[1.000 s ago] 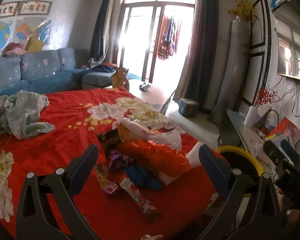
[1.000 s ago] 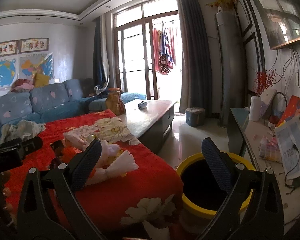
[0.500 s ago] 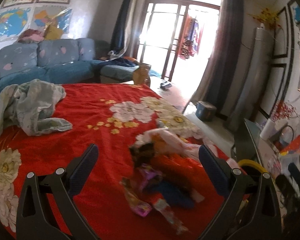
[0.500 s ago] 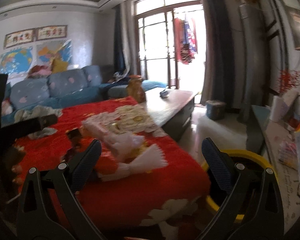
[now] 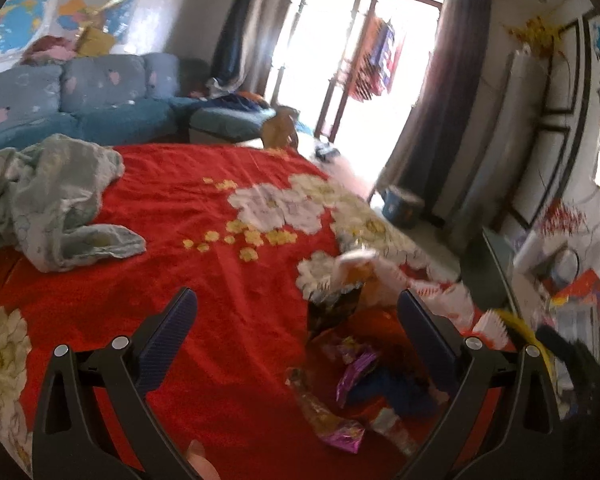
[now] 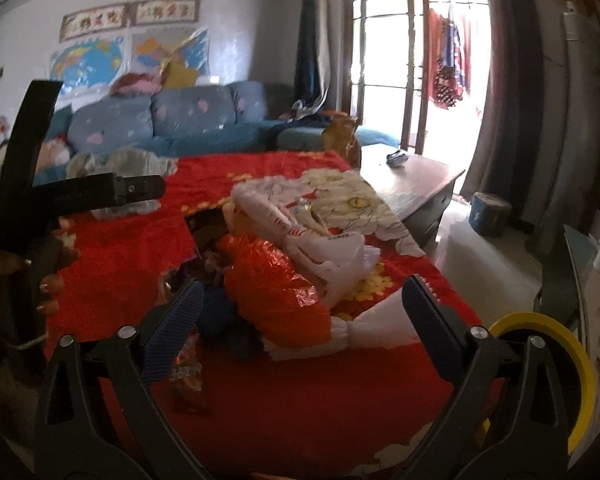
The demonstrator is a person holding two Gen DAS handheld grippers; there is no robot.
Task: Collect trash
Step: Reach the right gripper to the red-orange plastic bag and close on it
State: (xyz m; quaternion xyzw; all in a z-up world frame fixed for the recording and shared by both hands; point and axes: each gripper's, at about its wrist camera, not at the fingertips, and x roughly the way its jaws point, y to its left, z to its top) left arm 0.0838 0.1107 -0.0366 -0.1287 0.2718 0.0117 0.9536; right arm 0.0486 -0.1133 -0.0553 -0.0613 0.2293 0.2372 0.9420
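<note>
A heap of trash lies on the red flowered bed cover (image 5: 204, 240): an orange plastic bag (image 6: 276, 292), a white plastic bag (image 6: 324, 240), a dark snack packet (image 5: 332, 308), purple foil wrappers (image 5: 354, 364) and something blue (image 5: 388, 392). My left gripper (image 5: 296, 316) is open above the cover, the heap lying toward its right finger. My right gripper (image 6: 300, 300) is open too, with the orange bag between and beyond its fingers. A yellow-rimmed bin (image 6: 548, 364) stands beside the bed at the lower right. The left gripper's handle (image 6: 80, 196) and a hand show at the left of the right wrist view.
A crumpled pale green cloth (image 5: 48, 200) lies on the cover's far left. A blue sofa (image 6: 188, 120) runs behind the bed, a wooden low table (image 6: 412, 180) stands by the bright glass doors, and a cluttered shelf (image 5: 568, 304) lines the right wall.
Both views have swung left and down toward the bed. The trash heap now sits lower right for the left gripper and central for the right gripper; the bin slid to the right edge.
</note>
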